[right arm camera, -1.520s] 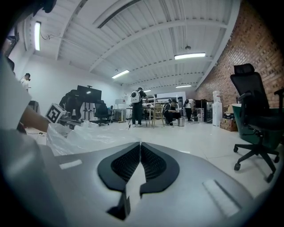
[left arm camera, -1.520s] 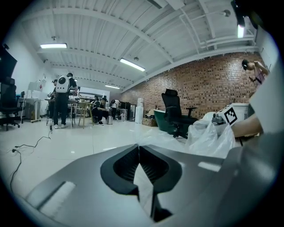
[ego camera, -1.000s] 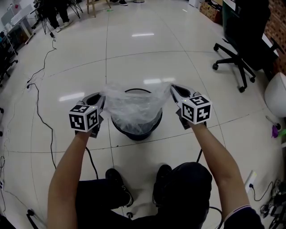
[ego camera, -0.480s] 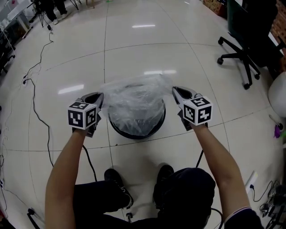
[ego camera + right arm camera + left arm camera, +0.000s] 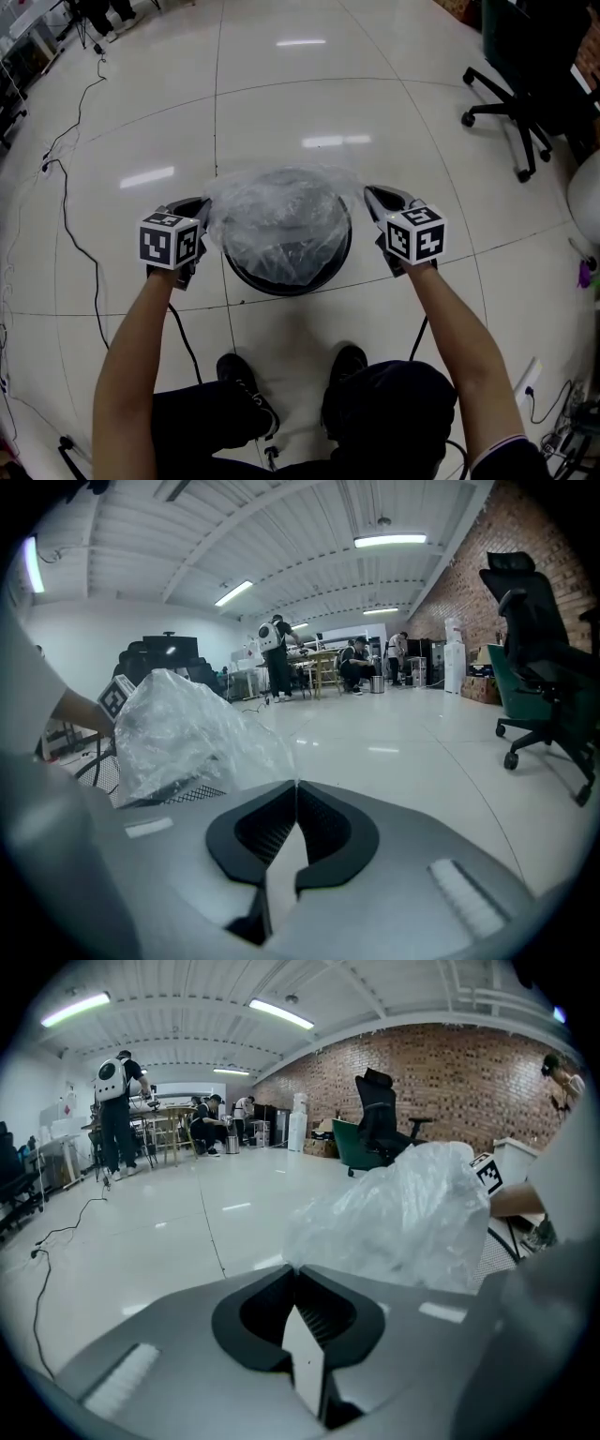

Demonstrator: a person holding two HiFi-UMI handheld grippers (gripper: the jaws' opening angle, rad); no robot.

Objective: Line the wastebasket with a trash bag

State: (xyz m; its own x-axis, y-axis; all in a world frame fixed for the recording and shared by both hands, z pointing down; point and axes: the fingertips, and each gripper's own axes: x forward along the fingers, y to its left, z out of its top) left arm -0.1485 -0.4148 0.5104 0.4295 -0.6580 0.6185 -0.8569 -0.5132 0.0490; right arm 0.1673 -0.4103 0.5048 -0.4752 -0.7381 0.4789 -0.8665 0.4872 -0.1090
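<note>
Head view steeply downward; two close, low gripper views from opposite sides, trash bag (image 5: 281,211) common to all.

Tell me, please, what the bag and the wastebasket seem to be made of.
Bag: thin clear plastic film, glossy; it crinkles, catches highlights and is see-through. Wastebasket: black mesh, likely metal wire, matt; a fine grid shows in its wall in the right gripper view, though plastic cannot be ruled out.

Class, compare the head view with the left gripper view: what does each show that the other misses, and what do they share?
Head view only: the person's shoes. Left gripper view only: the brick wall, distant people, and the jaws of the left gripper shut on the edge of the trash bag. Shared: the trash bag, the office chair, the marker cube of the right gripper.
</note>
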